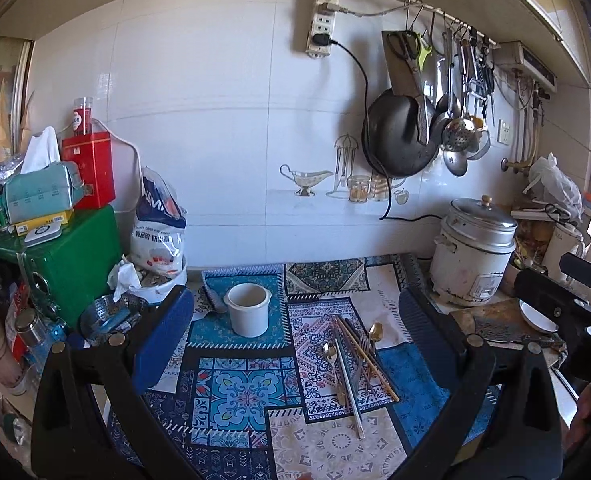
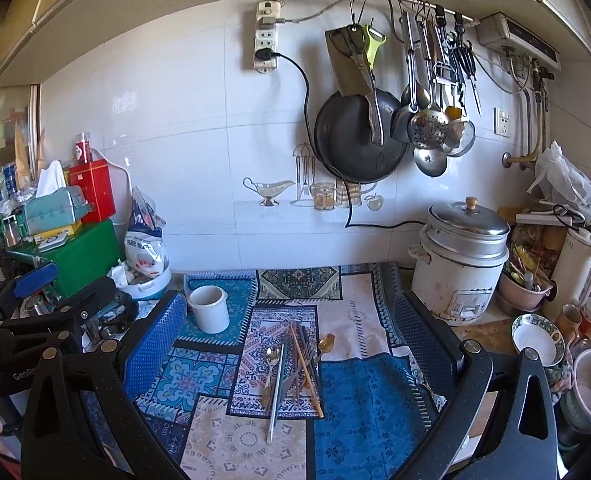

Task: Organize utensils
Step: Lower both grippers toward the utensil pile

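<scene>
A loose pile of utensils (image 1: pixel 355 364) lies on the patterned mat (image 1: pixel 239 392): gold spoons, a fork, chopsticks and one long silver piece. The same pile of utensils (image 2: pixel 295 372) shows in the right wrist view. A white ceramic cup (image 1: pixel 248 309) stands upright and empty behind the pile, to its left; the white ceramic cup (image 2: pixel 209 308) is also in the right view. My left gripper (image 1: pixel 295 344) hangs open above the mat, holding nothing. My right gripper (image 2: pixel 291 344) is open too, over the pile. Each gripper shows at the other view's edge.
A white rice cooker (image 1: pixel 471 256) with a metal lid stands at the back right. A green box (image 1: pixel 67 264), a red tin (image 1: pixel 91 168) and a tissue box (image 1: pixel 39 192) crowd the left. A black pan (image 1: pixel 399 136) and ladles hang on the wall. Bowls (image 2: pixel 537 338) sit at the right.
</scene>
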A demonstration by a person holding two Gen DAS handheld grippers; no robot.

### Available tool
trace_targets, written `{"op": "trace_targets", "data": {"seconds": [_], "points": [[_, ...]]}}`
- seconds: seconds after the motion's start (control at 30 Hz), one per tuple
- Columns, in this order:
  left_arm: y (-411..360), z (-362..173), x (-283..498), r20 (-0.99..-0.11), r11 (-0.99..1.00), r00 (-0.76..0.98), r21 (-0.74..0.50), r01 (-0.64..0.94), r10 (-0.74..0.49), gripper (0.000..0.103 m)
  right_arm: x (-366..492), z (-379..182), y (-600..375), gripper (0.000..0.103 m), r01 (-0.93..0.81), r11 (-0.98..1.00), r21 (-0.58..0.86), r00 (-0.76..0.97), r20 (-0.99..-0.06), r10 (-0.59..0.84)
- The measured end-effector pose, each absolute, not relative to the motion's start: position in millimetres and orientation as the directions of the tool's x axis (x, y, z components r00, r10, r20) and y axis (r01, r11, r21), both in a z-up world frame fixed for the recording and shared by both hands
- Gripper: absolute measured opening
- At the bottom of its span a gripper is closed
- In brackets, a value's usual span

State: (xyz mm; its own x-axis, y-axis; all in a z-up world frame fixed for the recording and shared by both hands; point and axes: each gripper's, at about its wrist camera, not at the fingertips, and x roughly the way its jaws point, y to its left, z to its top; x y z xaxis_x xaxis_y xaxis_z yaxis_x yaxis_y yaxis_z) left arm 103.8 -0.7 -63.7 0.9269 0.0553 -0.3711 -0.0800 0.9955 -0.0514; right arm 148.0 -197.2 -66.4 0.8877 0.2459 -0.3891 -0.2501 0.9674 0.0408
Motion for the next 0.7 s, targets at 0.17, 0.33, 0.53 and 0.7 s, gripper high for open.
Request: {"op": "trace_targets", "data": {"seconds": [0.17, 0.33, 0.53, 0.7], "points": [[-1, -96, 151, -0.484, 0.993, 0.874, -0.068, -0.092, 0.047, 0.103, 194, -105, -200, 0.103, -0.227, 0.973, 0.03, 0.84, -0.5, 0.212], [-1, -137, 199, -0.594, 0.992, 0.804, -0.088, -0.096, 0.025, 0.103, 244, -155, -207, 0.103, -0.223, 0.975, 0.016, 0.751, -0.635, 0.182], [-9, -192, 253, -0.72, 0.994, 0.693, -0.056, -0.099, 0.028, 0.094, 293, -202, -218, 0.101, -0.251, 0.965, 0.069, 0.617, -0.757, 0.215], [-12, -236, 288, -0.802, 0.991, 0.598, -0.075, -0.109, 0.005, 0.086, 330, -233, -221, 0.09, -0.287, 0.955, 0.079, 0.541, -0.809, 0.23]]}}
